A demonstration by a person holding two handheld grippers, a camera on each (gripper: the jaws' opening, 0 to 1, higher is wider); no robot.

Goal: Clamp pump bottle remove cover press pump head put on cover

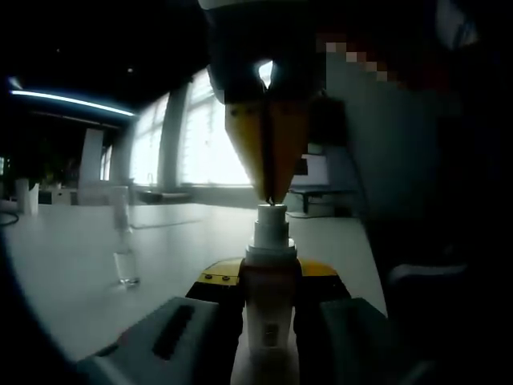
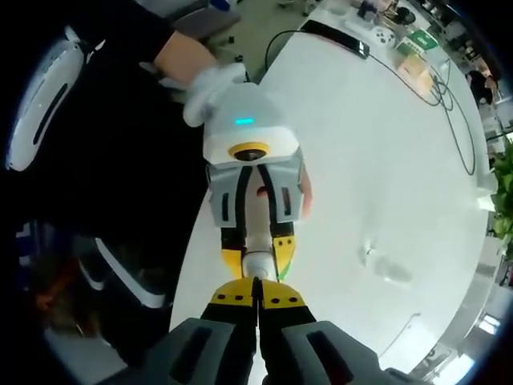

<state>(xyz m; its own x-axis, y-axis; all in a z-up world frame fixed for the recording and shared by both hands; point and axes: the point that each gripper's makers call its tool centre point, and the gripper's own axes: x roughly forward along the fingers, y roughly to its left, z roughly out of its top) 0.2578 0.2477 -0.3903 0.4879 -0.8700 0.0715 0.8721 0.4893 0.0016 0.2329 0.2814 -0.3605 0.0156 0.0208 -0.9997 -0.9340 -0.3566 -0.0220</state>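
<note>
Two claws meet at one pump bottle [image 1: 268, 309]. Left claw [image 1: 268, 321] grips the pale cylindrical body upright above the white desk [image 1: 72, 257]; its label print is too blurred to read. Right claw [image 1: 270, 196], yellow tips clenched together, touches the white pump head [image 1: 271, 215]. Clear plastic cover [image 1: 124, 241] stands apart on the desk.

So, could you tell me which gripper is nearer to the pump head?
Right. The right gripper comes down with shut tips onto the top of the pump head; the left gripper clamps the bottle lower down.
</note>
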